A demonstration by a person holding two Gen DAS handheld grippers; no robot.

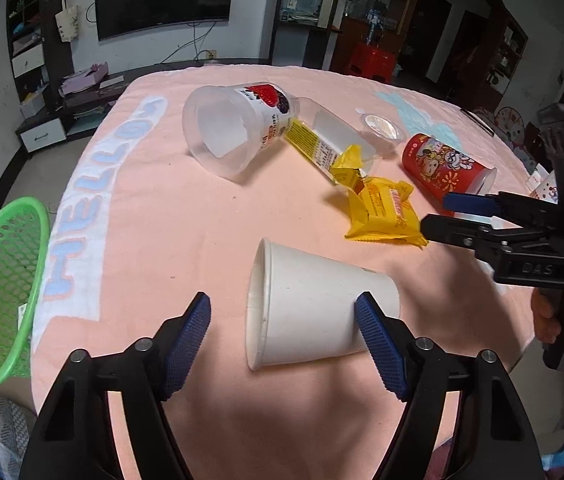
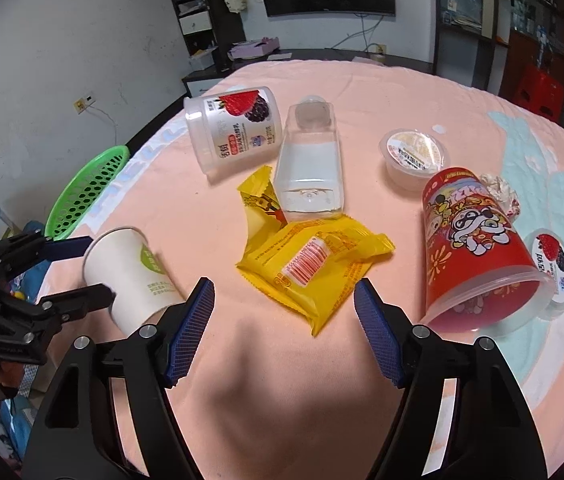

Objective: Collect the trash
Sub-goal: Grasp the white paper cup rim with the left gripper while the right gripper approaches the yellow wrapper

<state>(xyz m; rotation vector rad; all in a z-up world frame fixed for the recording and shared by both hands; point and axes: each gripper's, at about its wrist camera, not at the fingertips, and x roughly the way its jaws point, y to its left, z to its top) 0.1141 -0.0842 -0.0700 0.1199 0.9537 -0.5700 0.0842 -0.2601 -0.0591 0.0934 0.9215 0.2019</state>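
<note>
Left wrist view: left gripper (image 1: 283,338) jaws were spread around the white paper cup (image 1: 313,312) lying on its side, near on the pink tablecloth (image 1: 162,220); light and crushable, so grip mid-wall gently. Right wrist view: right gripper (image 2: 283,330) jaws spread, empty, just near the flat yellow plastic snack wrapper (image 2: 313,268); green mesh basket (image 2: 90,192) far left.

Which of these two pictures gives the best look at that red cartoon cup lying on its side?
The right wrist view: the red cup lies close, its cartoon print and open rim fully visible. In the left wrist view the cup is farther off, with the right gripper hiding its near edge.

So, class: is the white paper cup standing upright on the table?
No: the white paper cup lies on its side on the pink tablecloth.
</note>
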